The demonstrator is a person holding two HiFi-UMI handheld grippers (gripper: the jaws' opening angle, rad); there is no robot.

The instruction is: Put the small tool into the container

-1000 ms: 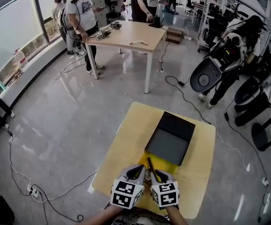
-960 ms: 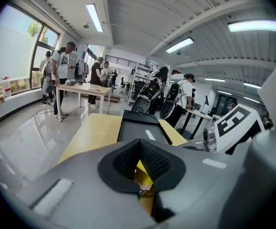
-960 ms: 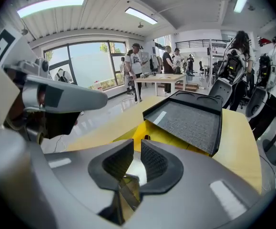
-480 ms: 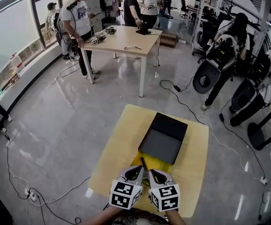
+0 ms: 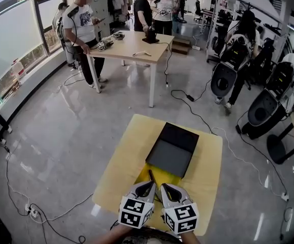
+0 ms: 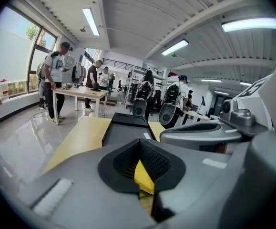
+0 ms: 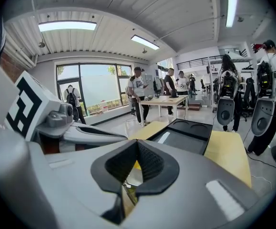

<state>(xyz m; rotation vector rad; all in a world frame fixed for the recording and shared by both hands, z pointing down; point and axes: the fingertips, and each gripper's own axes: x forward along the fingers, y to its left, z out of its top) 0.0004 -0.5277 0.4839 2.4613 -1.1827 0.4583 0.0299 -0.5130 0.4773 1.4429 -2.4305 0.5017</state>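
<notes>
Container (image 5: 172, 149) drifted left in view; left tool (image 5: 149, 186), right tool (image 5: 167, 188) closed.

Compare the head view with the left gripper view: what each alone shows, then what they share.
Head view only: a thin dark implement at the open black box's near edge. Left gripper view only: white ceiling strip lights. Both: that box, the pale yellow wooden tabletop, the grey right tool.
</notes>
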